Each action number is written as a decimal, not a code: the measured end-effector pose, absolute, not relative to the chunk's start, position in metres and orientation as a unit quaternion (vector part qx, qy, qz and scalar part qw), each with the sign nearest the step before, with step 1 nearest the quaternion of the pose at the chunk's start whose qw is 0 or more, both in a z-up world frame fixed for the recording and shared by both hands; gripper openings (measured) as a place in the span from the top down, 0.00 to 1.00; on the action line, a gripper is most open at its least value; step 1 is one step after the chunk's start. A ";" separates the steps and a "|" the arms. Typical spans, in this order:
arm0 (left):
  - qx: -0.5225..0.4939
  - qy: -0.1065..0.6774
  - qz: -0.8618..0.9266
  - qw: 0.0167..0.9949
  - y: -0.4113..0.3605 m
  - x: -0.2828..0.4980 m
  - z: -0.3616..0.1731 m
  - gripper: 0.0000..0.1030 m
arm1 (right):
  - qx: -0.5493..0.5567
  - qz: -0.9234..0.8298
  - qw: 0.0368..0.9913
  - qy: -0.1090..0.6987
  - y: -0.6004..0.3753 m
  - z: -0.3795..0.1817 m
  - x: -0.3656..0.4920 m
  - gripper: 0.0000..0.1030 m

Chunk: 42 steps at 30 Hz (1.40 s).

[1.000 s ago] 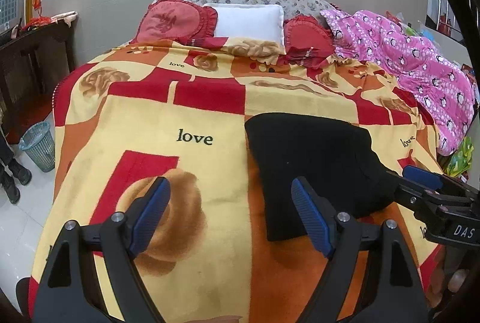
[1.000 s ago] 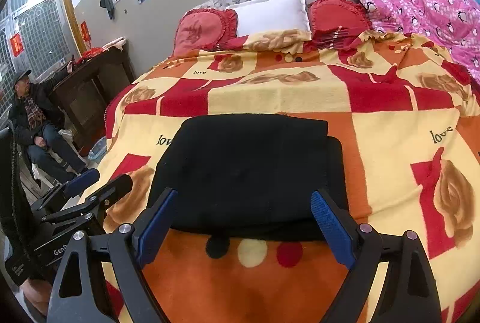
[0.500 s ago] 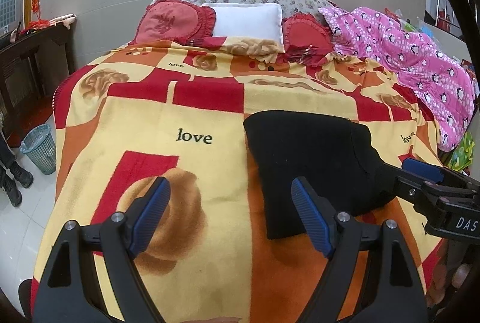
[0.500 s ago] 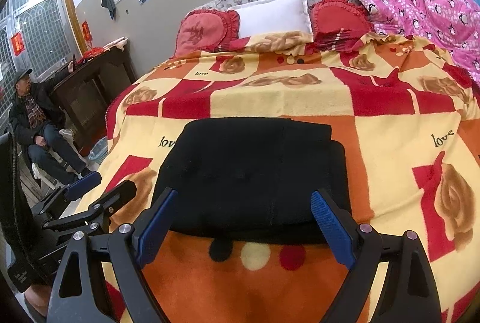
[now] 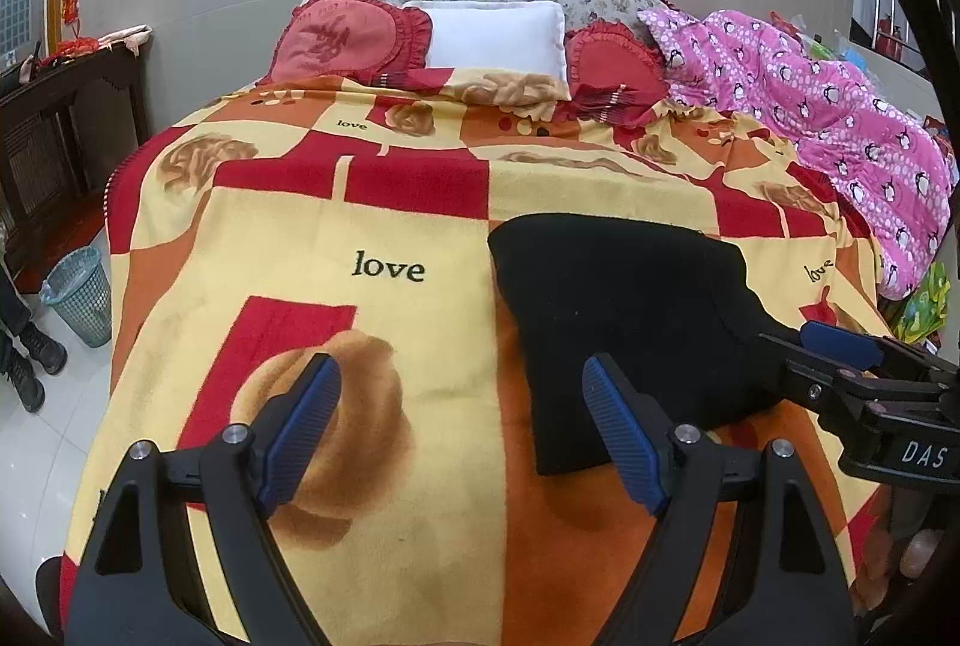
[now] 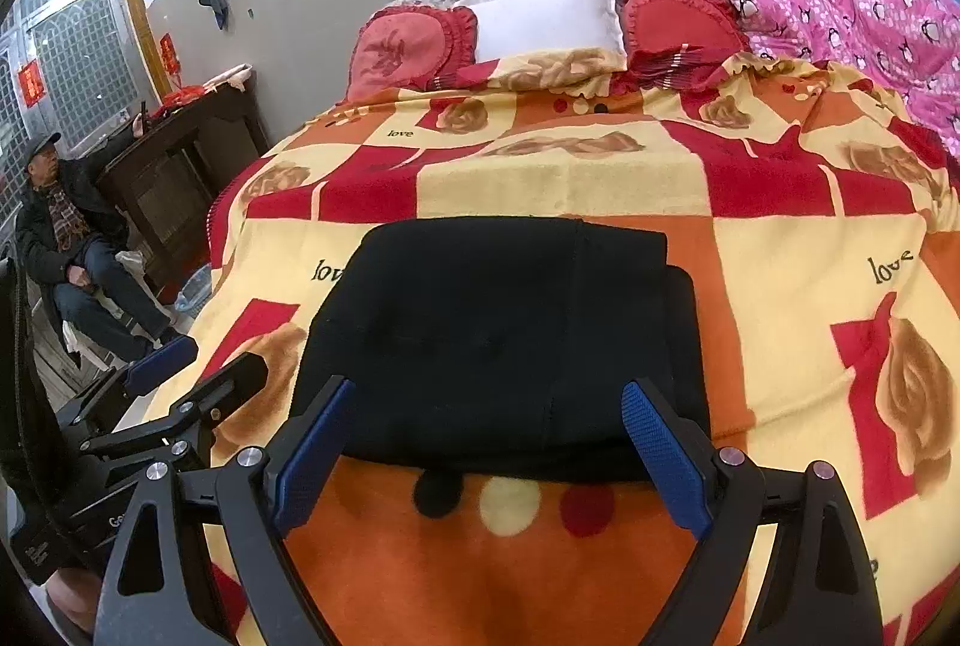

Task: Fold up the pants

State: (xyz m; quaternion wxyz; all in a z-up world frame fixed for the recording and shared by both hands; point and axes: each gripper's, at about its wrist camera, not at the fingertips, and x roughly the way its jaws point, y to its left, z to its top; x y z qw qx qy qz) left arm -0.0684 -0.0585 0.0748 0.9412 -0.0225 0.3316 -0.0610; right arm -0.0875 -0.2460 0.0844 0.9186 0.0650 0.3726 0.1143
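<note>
The pants [image 6: 504, 340] lie folded into a compact black block near the bed's [image 5: 384, 226] foot edge, long axis across; the right gripper [image 6: 486, 448] hangs squarely before them, nearer, the left gripper [image 5: 462, 418] off their left side, both spread open, empty

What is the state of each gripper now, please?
Left gripper: jaws open, holding nothing, above the blanket.
Right gripper: jaws open, holding nothing, over the near edge of the folded black pants.
</note>
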 end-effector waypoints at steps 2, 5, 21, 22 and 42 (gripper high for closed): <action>-0.022 0.332 -0.061 0.941 -0.058 -0.068 0.074 0.19 | 0.065 0.114 0.919 0.373 -0.246 0.084 -0.087 0.12; -0.023 0.334 -0.061 0.940 -0.058 -0.067 0.073 0.19 | 0.064 0.115 0.918 0.374 -0.246 0.083 -0.087 0.12; -0.020 0.336 -0.062 0.940 -0.057 -0.065 0.071 0.19 | 0.062 0.115 0.915 0.381 -0.246 0.078 -0.083 0.12; -0.020 0.336 -0.062 0.940 -0.057 -0.065 0.071 0.19 | 0.062 0.115 0.915 0.382 -0.247 0.077 -0.083 0.12; -0.016 0.329 -0.068 0.942 -0.050 -0.066 0.071 0.19 | 0.056 0.108 0.916 0.383 -0.255 0.075 -0.085 0.12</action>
